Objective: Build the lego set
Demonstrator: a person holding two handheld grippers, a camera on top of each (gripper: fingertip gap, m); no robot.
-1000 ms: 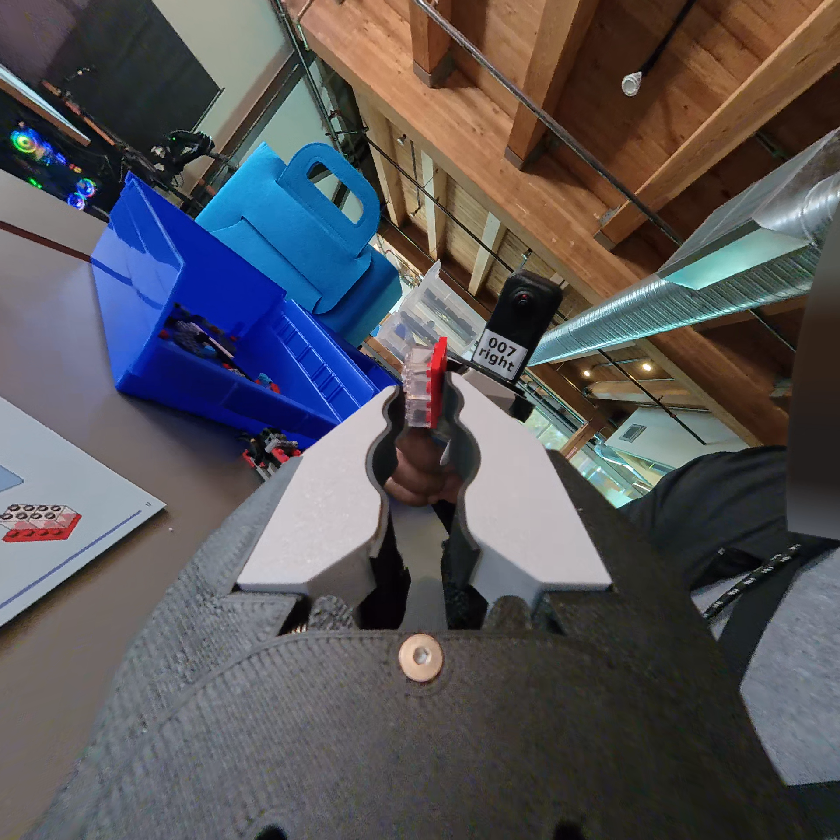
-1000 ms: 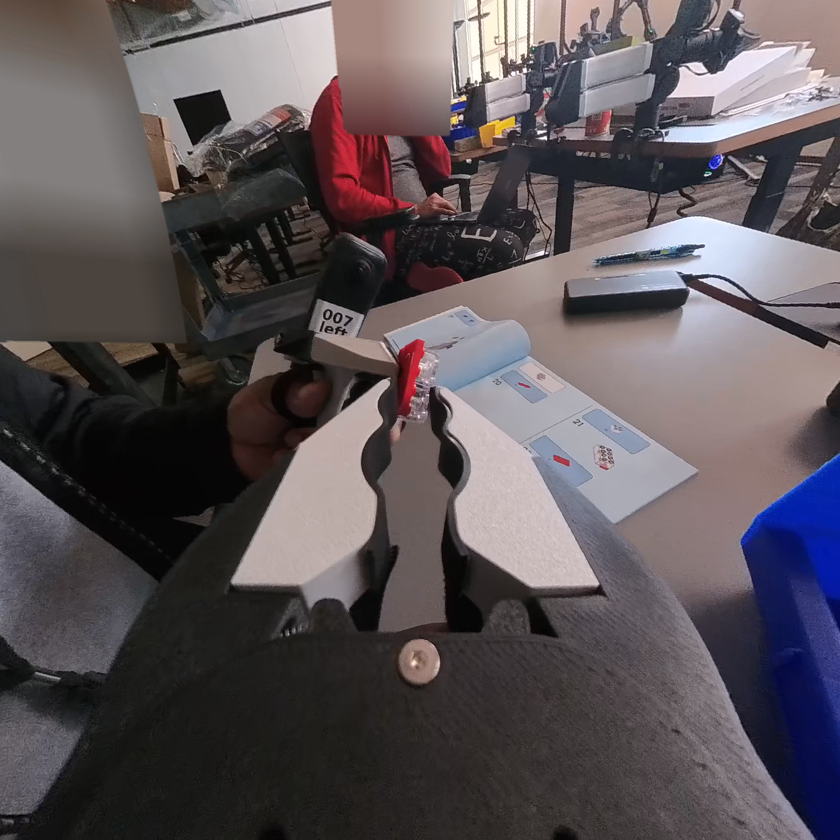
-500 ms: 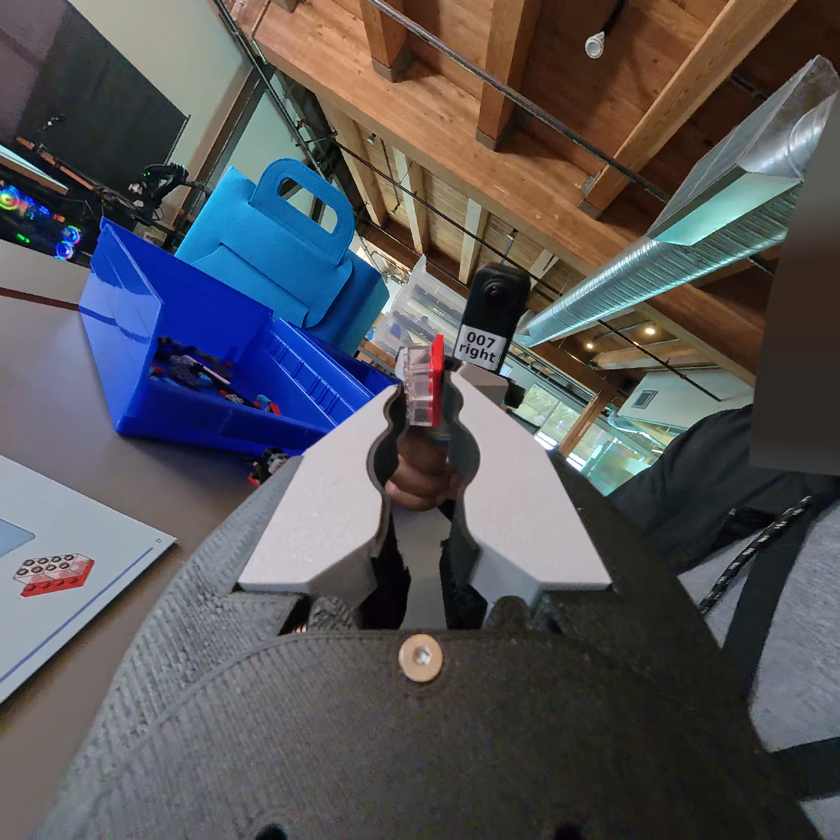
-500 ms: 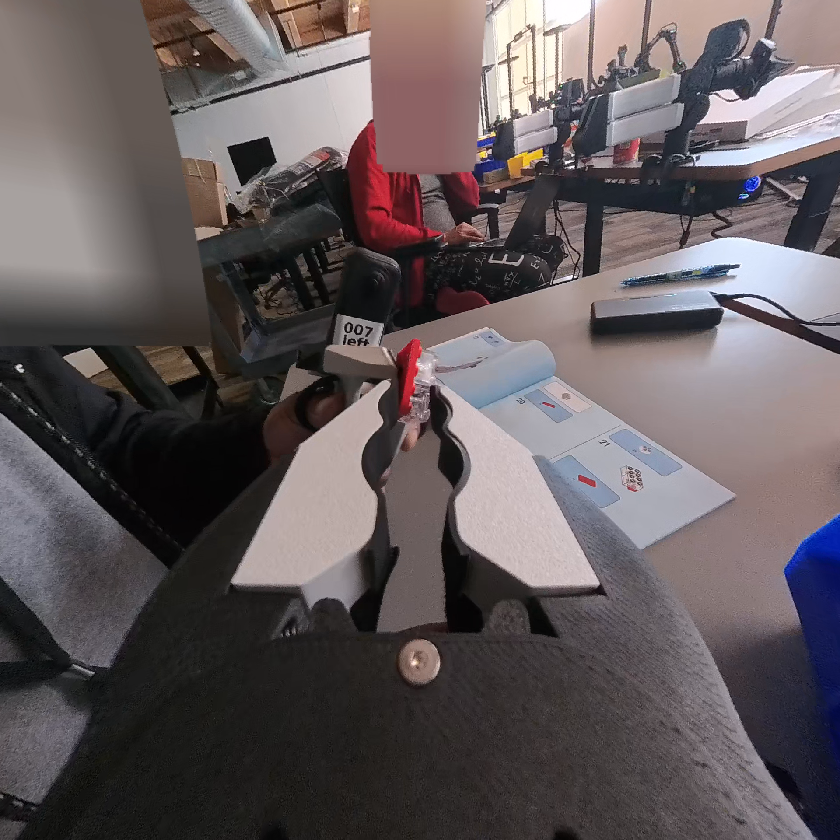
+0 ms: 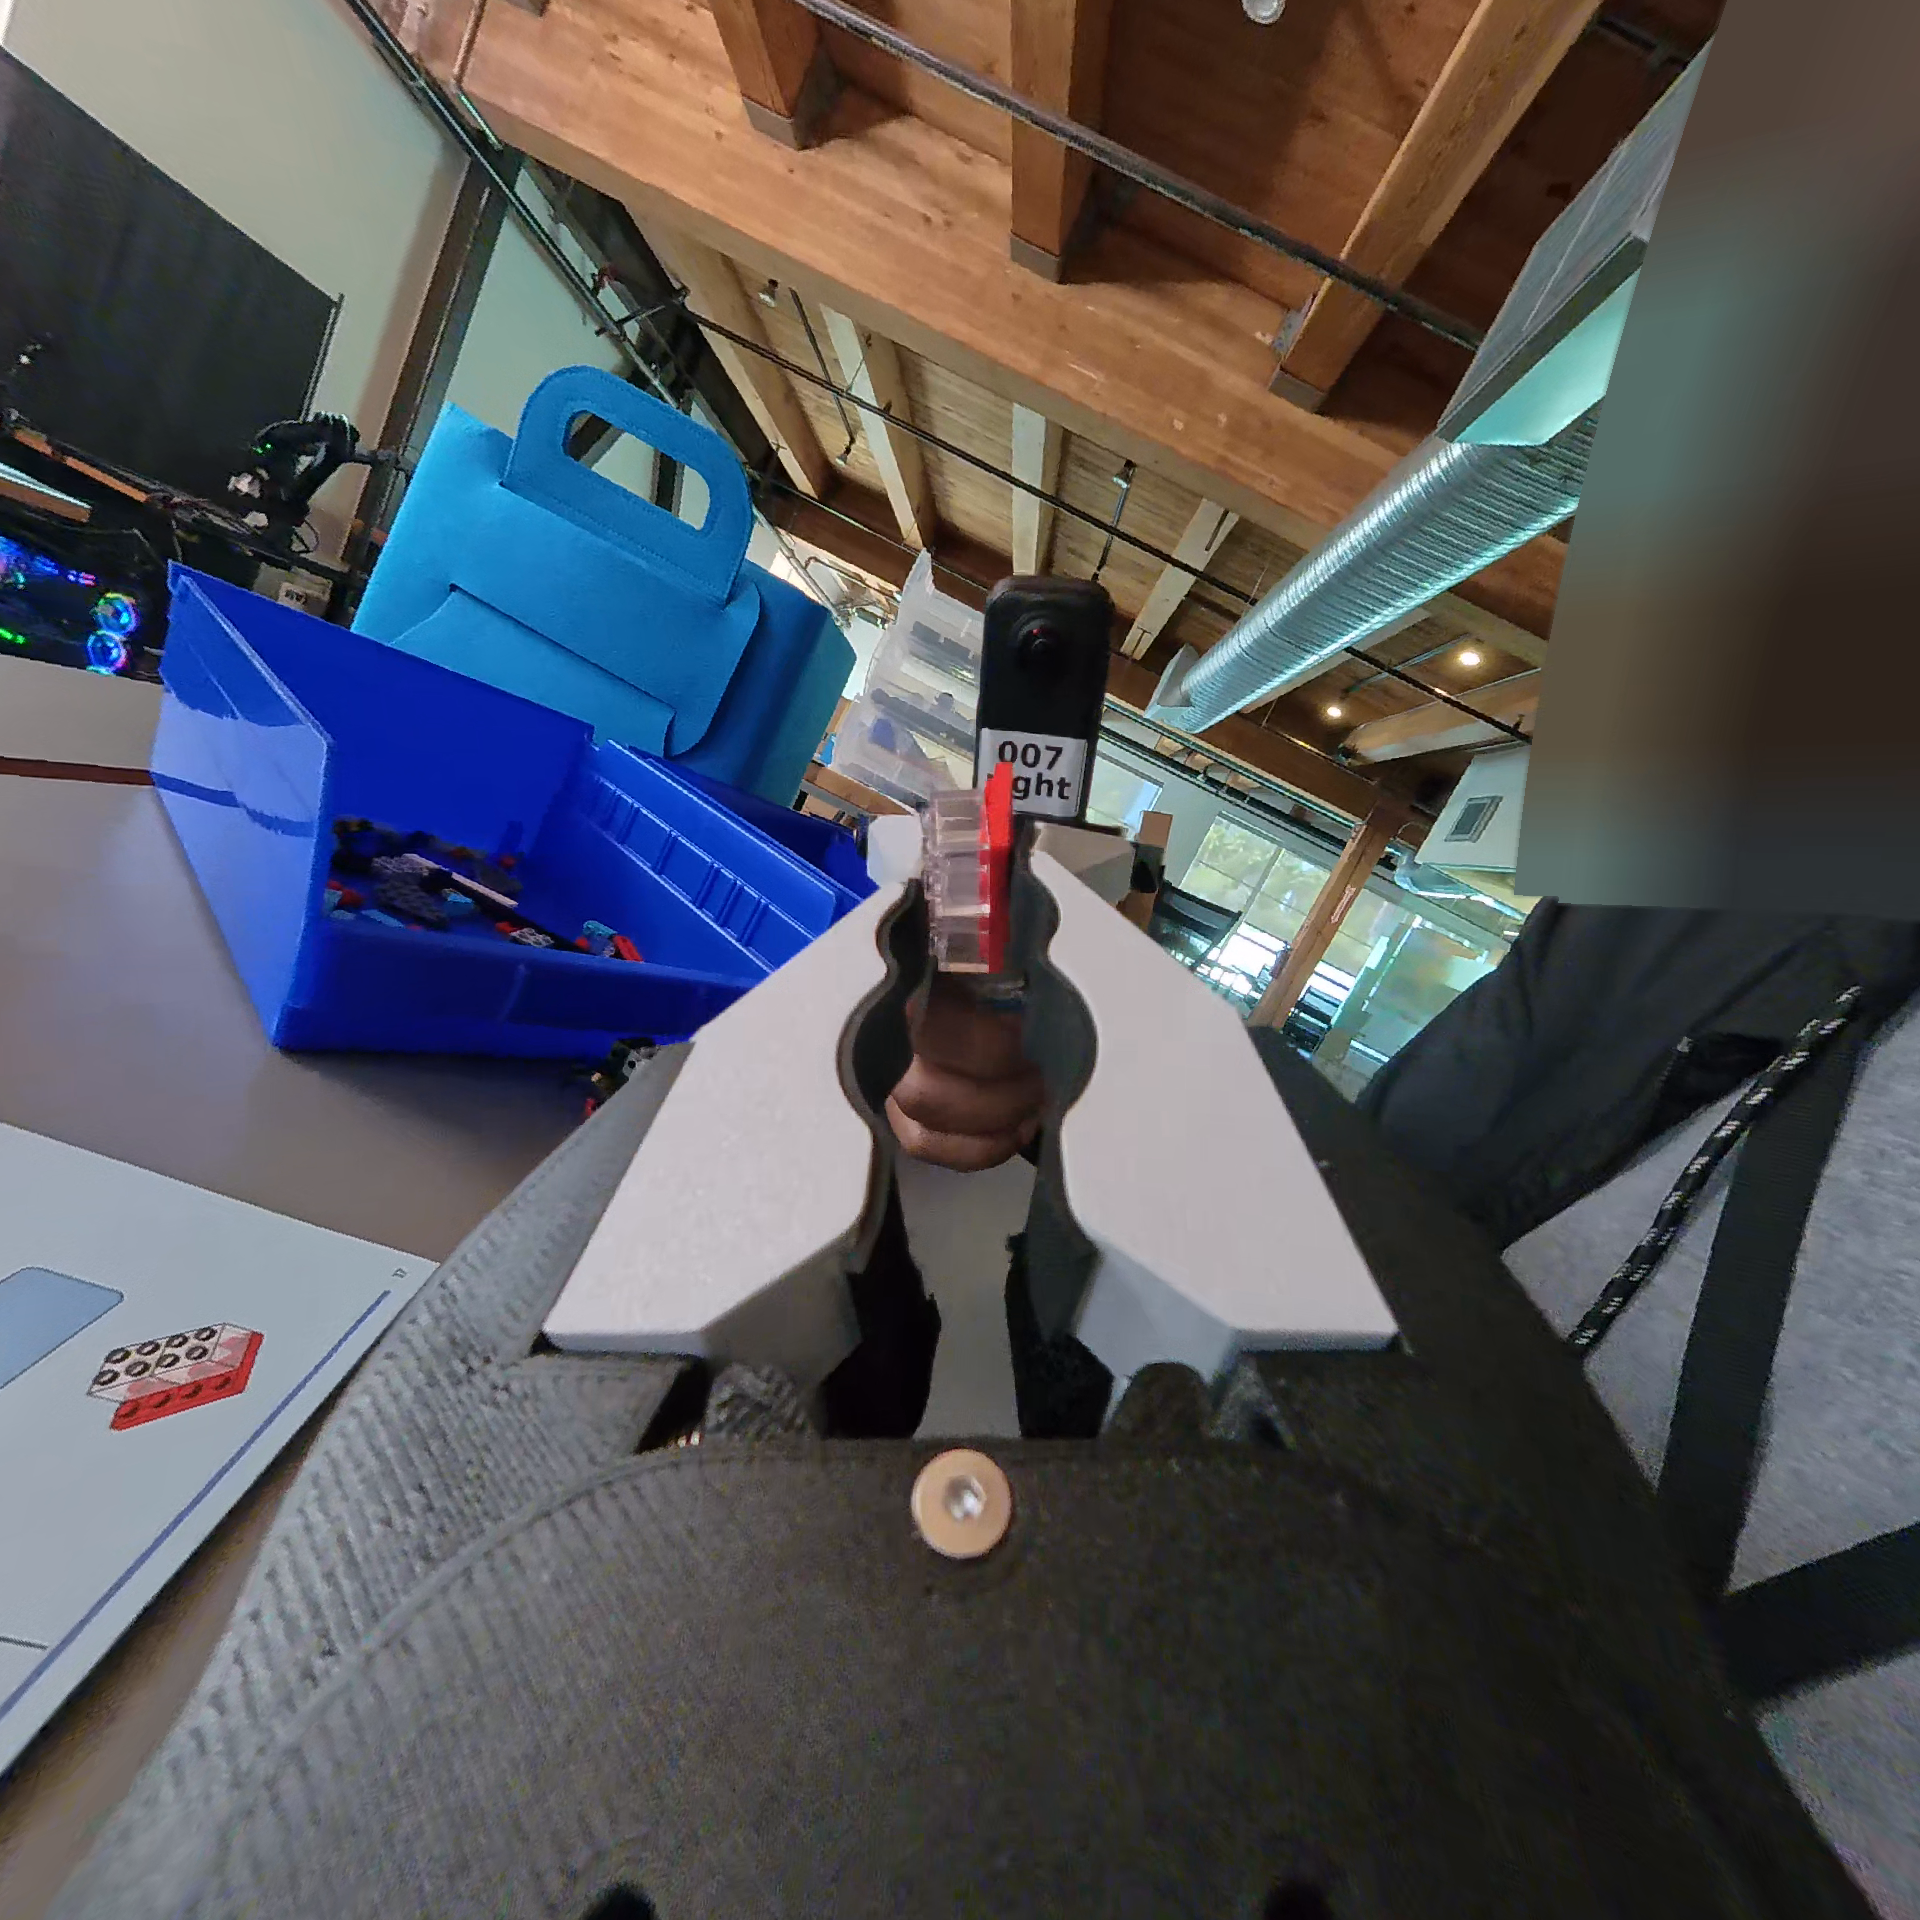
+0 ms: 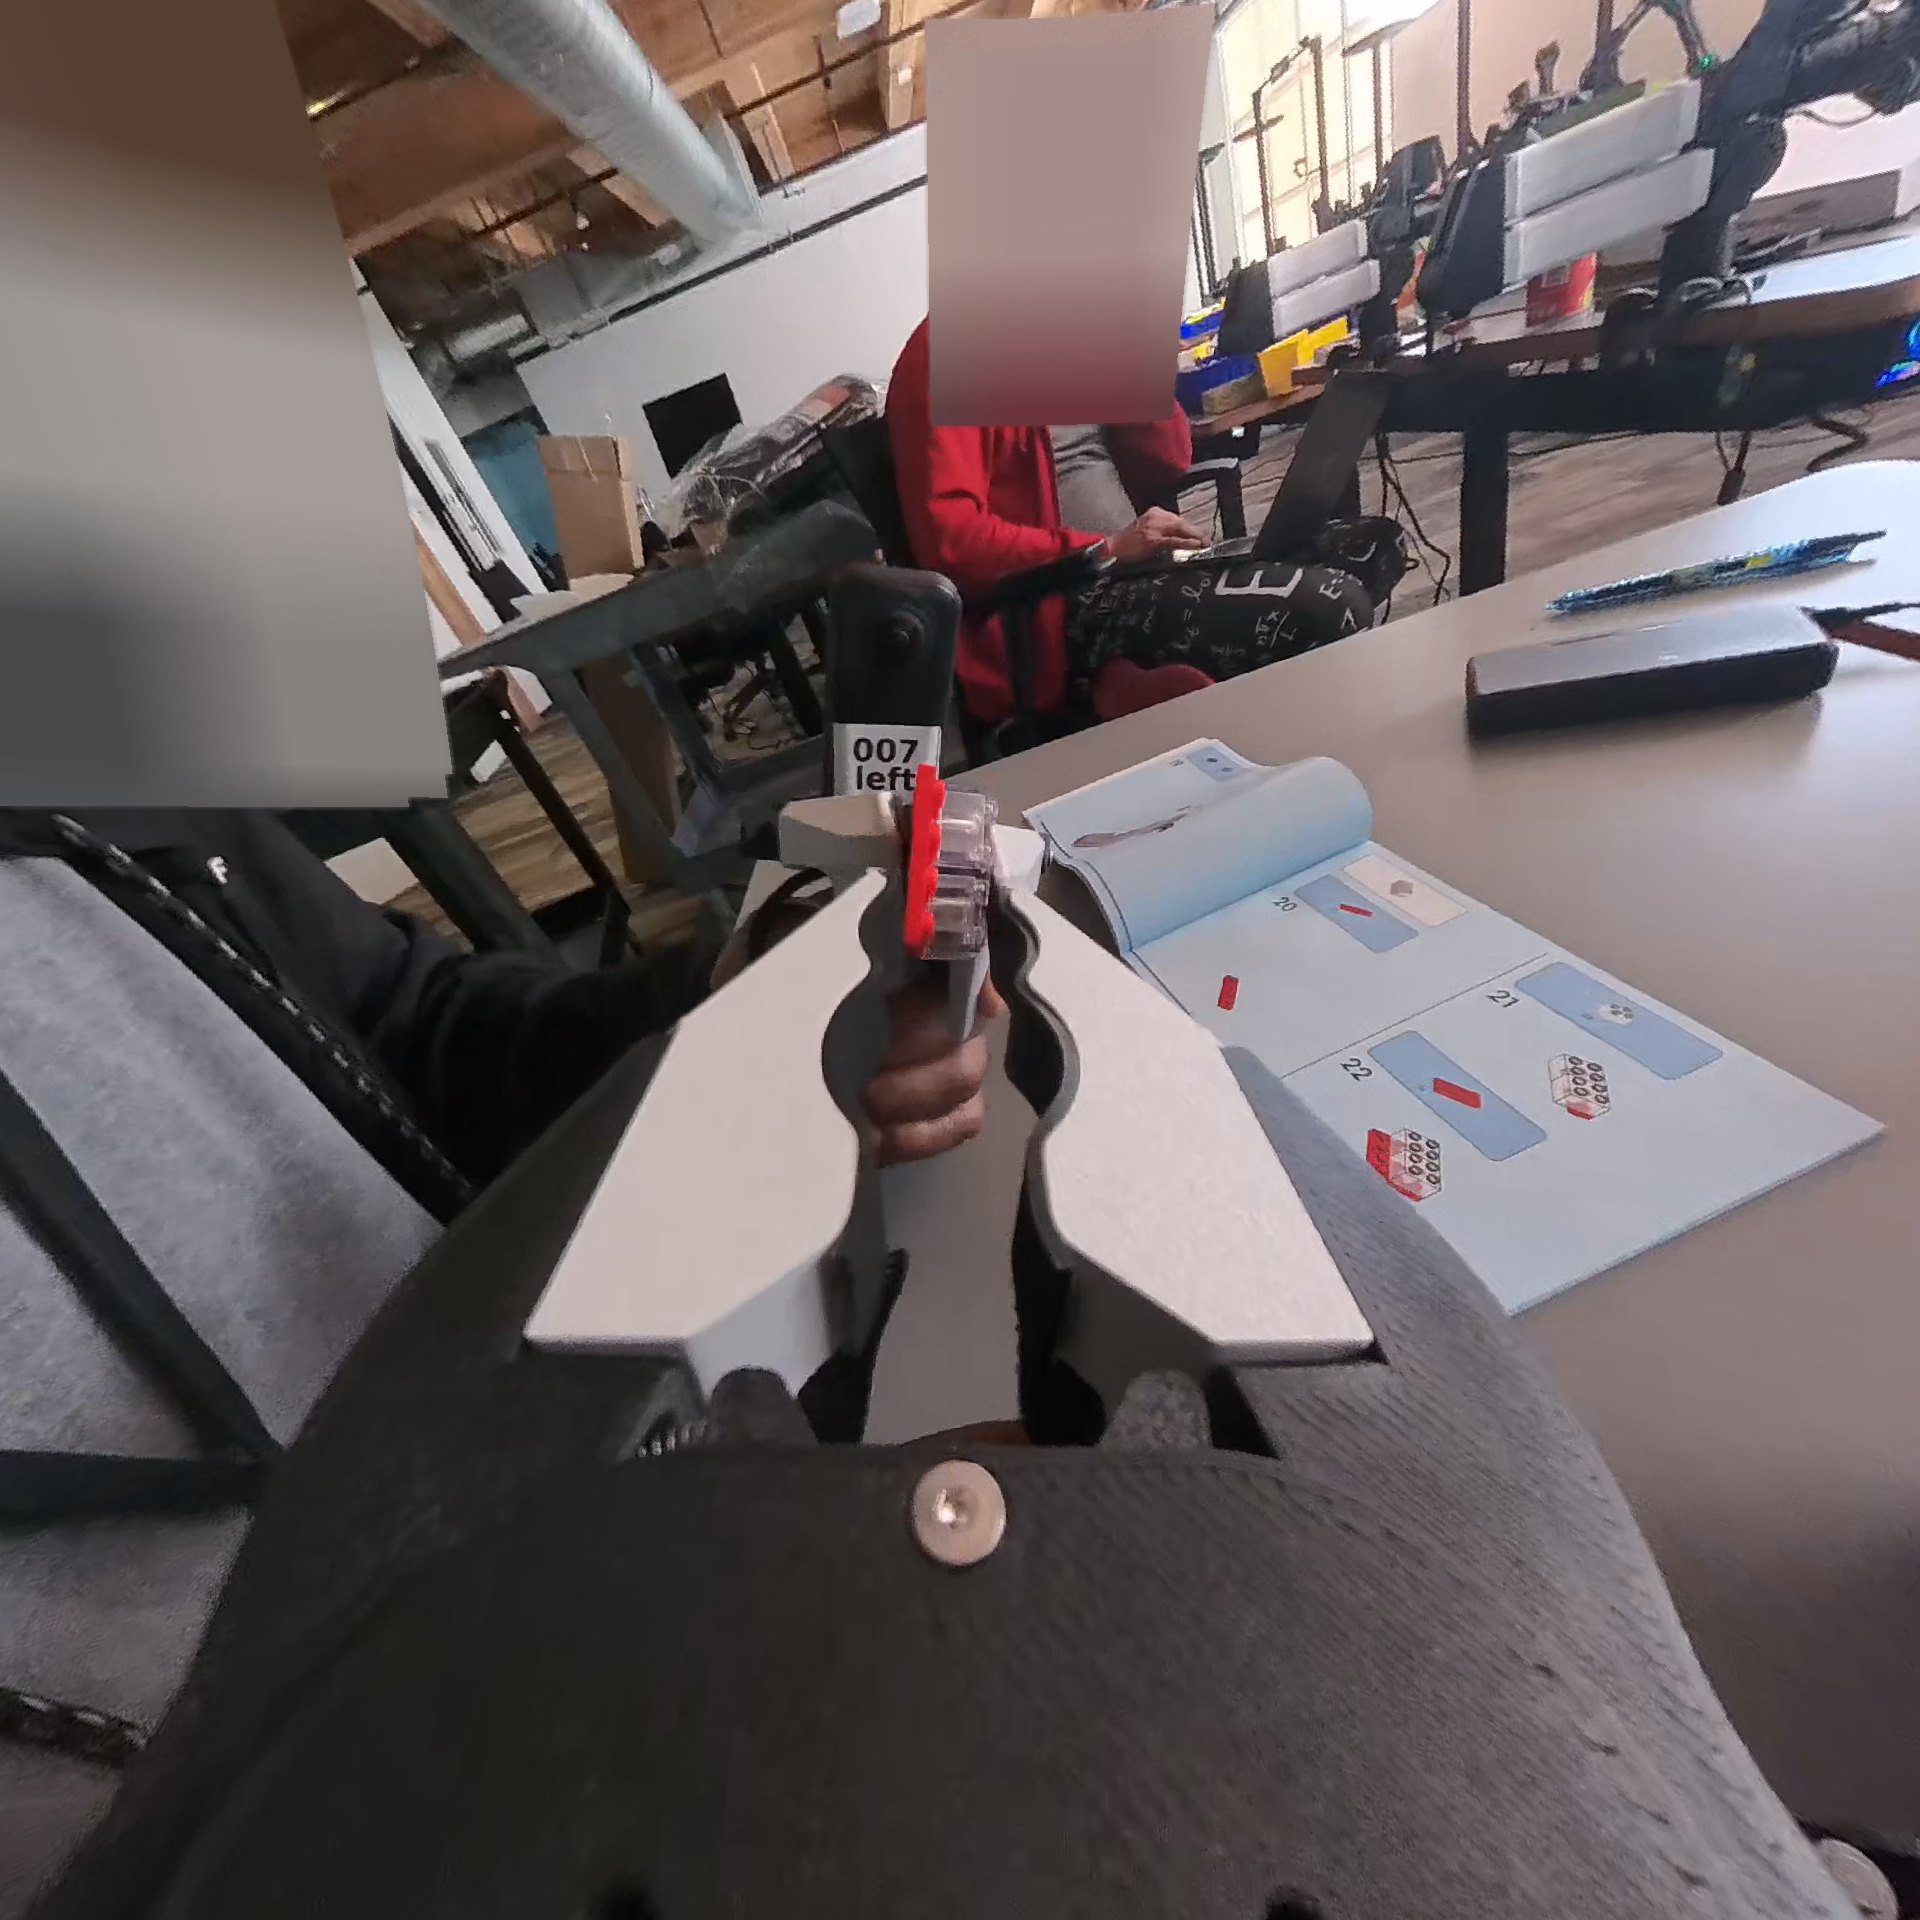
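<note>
A small lego assembly, a clear brick with a red plate on one side (image 5: pixel 961 894), is held in the air between the two grippers, which face each other tip to tip. My left gripper (image 5: pixel 971 899) is shut on it. My right gripper (image 6: pixel 948 883) is shut on the same assembly (image 6: pixel 956 873), red plate to the left in that view. The open instruction booklet (image 6: pixel 1507 1039) lies on the table, and its corner also shows in the left wrist view (image 5: pixel 156 1455). A hand shows behind the tips in both views.
A blue bin (image 5: pixel 260 831) with several loose lego pieces (image 5: pixel 436 883) stands on the table, with a blue felt bag (image 5: pixel 582 582) behind it. A small lego bit (image 5: pixel 618 1060) lies by the bin. A black device (image 6: pixel 1652 675) and a pen (image 6: pixel 1714 571) lie farther off. A person in red (image 6: pixel 987 499) sits beyond the table. Only a small space, under 4 cm, lies between the two pairs of fingers.
Both grippers stay shut on the assembly. Both views have swung a little, and the other gripper's camera now stands straight behind the assembly in each view.
</note>
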